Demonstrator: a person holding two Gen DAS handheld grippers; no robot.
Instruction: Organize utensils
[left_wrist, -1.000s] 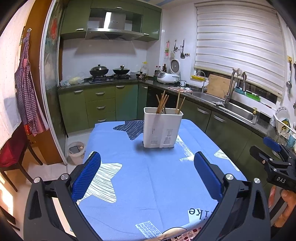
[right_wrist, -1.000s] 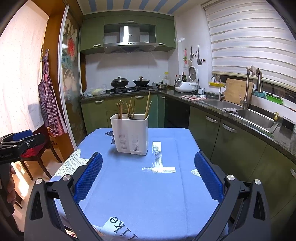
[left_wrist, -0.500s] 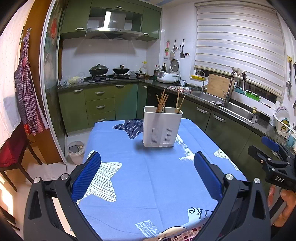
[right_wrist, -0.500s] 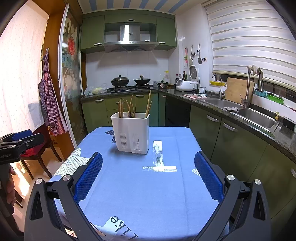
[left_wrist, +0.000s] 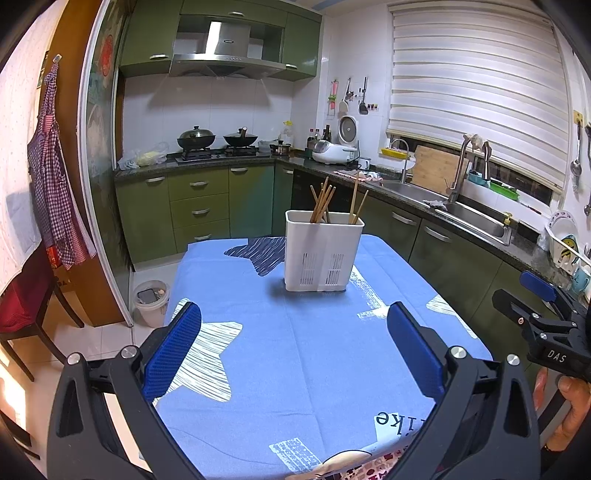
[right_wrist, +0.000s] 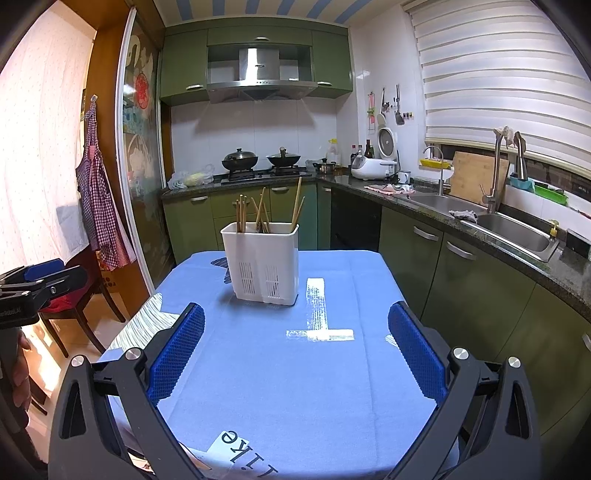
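A white slotted utensil holder (left_wrist: 323, 251) stands upright on the blue tablecloth (left_wrist: 295, 354), with several wooden chopsticks (left_wrist: 322, 202) standing in it. It also shows in the right wrist view (right_wrist: 261, 263), chopsticks (right_wrist: 258, 212) in it. My left gripper (left_wrist: 293, 349) is open and empty, above the near part of the table, well short of the holder. My right gripper (right_wrist: 295, 349) is open and empty, likewise short of the holder. The right gripper also shows at the left wrist view's right edge (left_wrist: 539, 310), the left one at the right wrist view's left edge (right_wrist: 37, 282).
Green kitchen cabinets and a dark counter with a steel sink (right_wrist: 517, 236) run along the right of the table. A stove with two woks (left_wrist: 216, 142) is at the back. A dark wooden chair (left_wrist: 26, 314) and a small bin (left_wrist: 149, 301) stand on the floor left.
Both grippers have stayed open and drifted very slightly; the holder sits marginally higher in the right wrist view. Nothing was picked up or let go.
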